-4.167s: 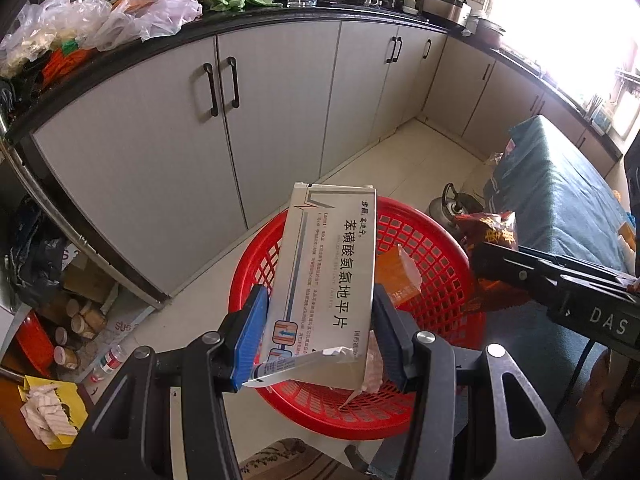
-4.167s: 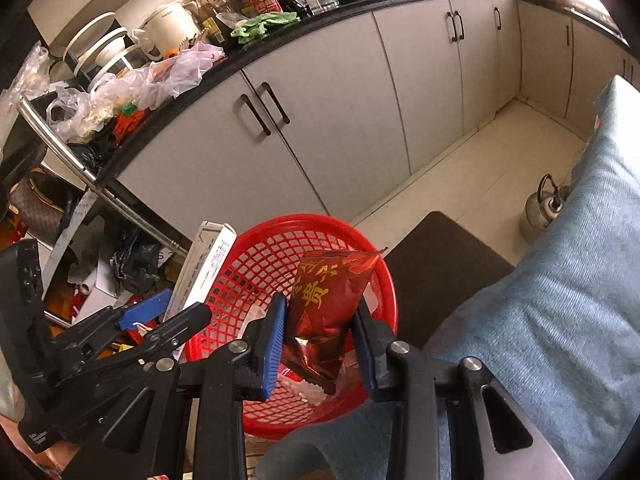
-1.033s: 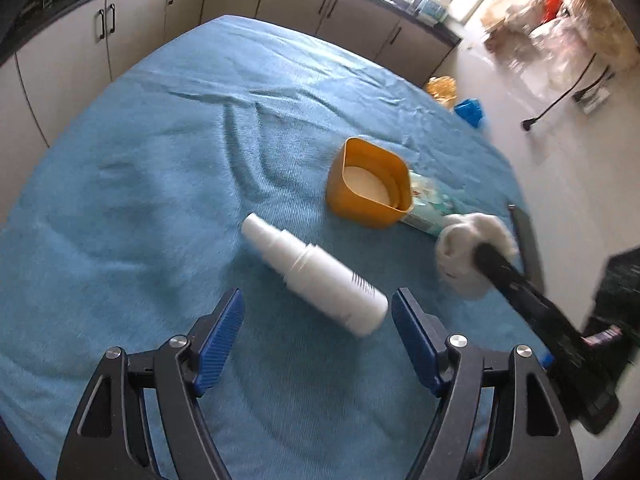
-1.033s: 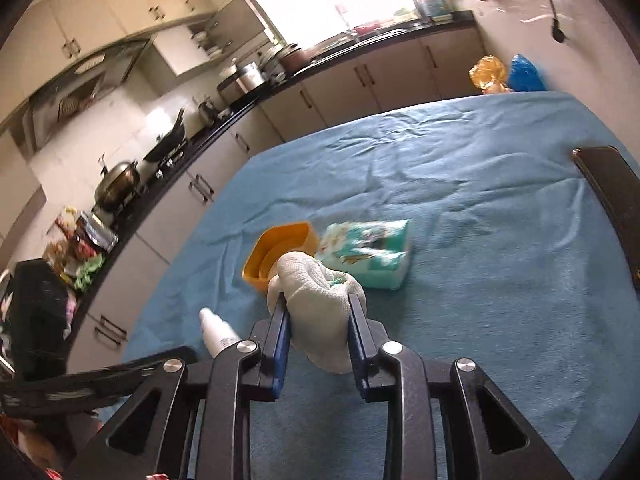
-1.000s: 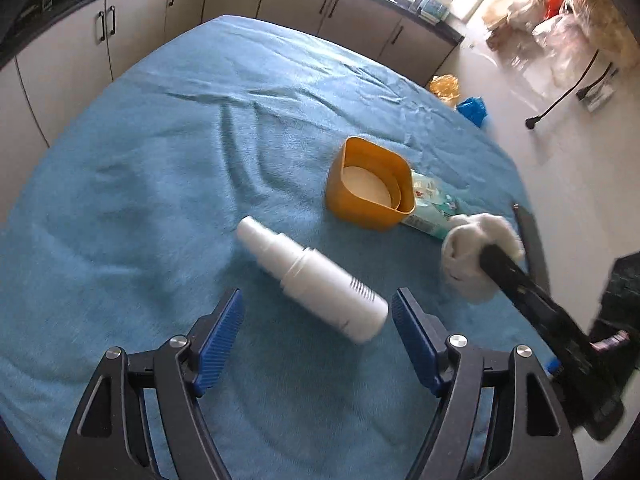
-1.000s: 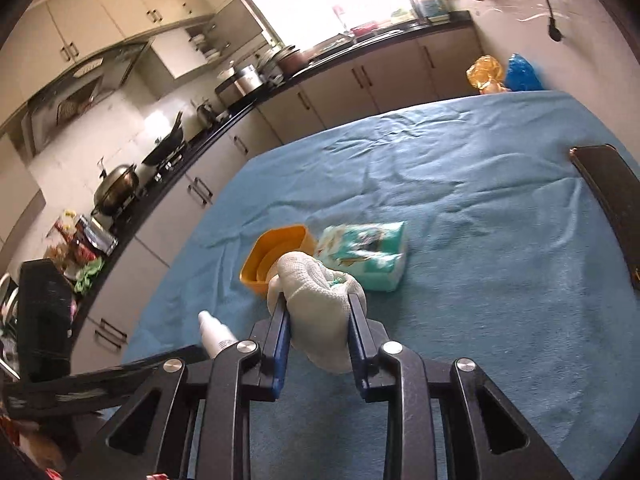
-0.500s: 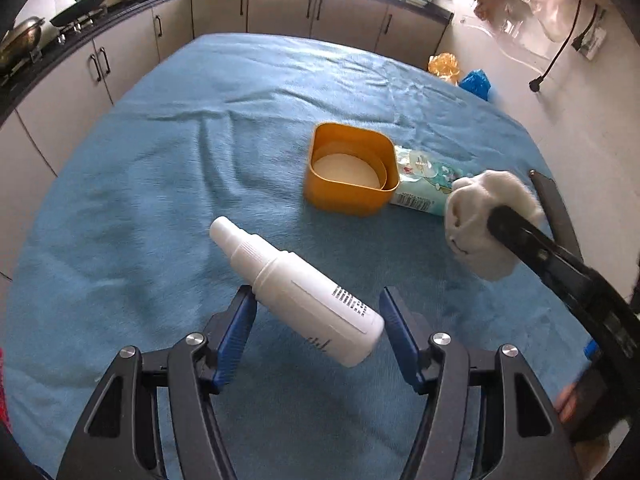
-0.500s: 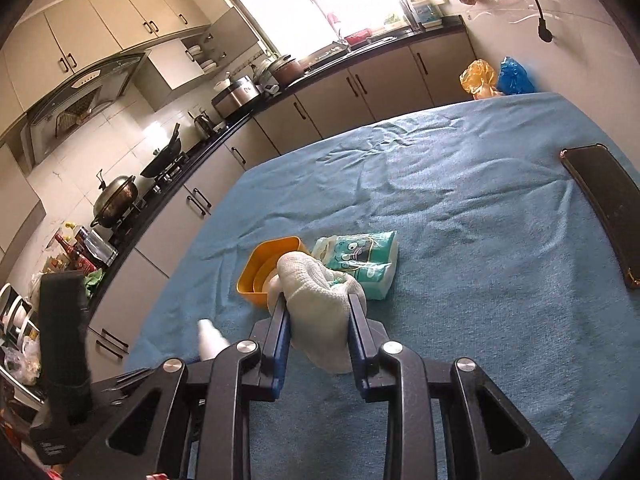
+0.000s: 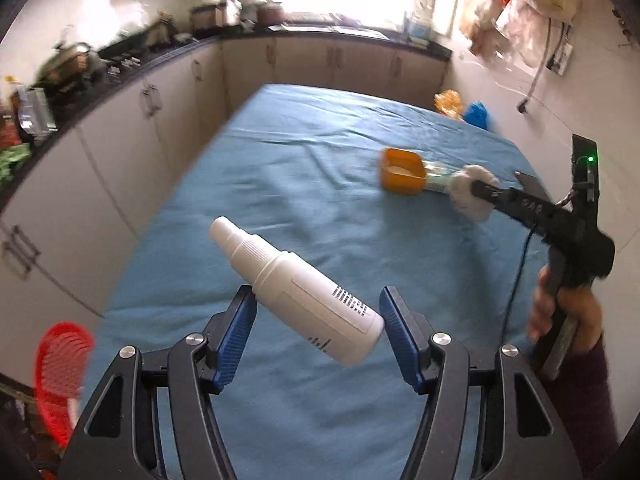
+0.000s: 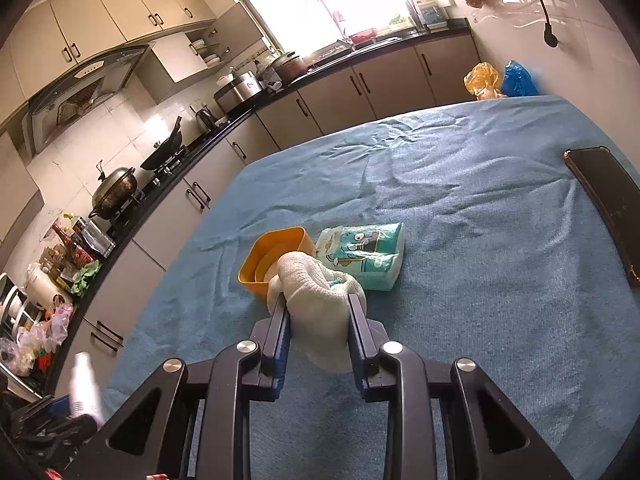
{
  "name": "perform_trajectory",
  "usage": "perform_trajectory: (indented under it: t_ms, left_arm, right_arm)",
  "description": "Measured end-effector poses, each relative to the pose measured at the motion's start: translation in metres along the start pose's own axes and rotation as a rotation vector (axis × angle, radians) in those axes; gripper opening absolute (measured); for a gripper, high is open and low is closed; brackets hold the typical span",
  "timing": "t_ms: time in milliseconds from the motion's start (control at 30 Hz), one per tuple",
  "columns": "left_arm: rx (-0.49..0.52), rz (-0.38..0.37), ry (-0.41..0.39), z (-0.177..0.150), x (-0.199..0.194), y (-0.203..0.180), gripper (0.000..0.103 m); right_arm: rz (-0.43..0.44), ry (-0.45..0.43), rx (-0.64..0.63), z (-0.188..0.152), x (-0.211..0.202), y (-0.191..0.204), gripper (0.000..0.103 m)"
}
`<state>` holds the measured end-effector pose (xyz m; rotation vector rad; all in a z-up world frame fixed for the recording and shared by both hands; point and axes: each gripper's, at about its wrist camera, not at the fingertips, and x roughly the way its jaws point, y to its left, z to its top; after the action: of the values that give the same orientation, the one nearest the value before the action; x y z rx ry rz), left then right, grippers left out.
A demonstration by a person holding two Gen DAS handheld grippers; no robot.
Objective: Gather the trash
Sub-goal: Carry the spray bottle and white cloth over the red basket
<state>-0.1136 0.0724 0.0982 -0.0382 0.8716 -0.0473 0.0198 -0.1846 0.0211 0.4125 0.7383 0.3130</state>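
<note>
While clamped askew between the pads of the left gripper (image 9: 318, 330), spray bottle (image 9: 298, 290) could pivot and drop short of the red basket (image 9: 60, 380) down to the left. Same risk for the white sock (image 10: 318, 306) squeezed in the right gripper (image 10: 318, 346): soft, likely to slip.

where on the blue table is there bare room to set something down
Bare blue cloth: the wide far stretch toward the cabinets, and the strip between the tissue pack and the dark phone. Crowded: the orange tub, pack and white rag bunch together.
</note>
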Motion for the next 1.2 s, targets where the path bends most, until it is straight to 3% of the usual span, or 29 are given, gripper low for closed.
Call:
perform_trajectory:
  t_ms: [333,500,733,1200]
  left_arm:
    - [-0.097,0.176,-0.048,-0.059,-0.05,0.107,0.063]
    - [-0.142,0.275,-0.051,-0.083,-0.061,0.156,0.063]
    - [-0.233,0.336,-0.039,-0.107,-0.063,0.204,0.063]
    - [-0.317,0.384,-0.001,-0.139,-0.052,0.261,0.063]
  right_arm:
    - [-0.038,-0.015,-0.023,-0.006,-0.009,0.02,0.028]
    - [0.012,-0.017,-0.046,-0.02,-0.03,0.05,0.028]
    - [0.11,0.021,-0.138,-0.04,-0.038,0.118,0.028]
    - [0.354,0.215,-0.393,-0.118,0.009,0.283,0.028]
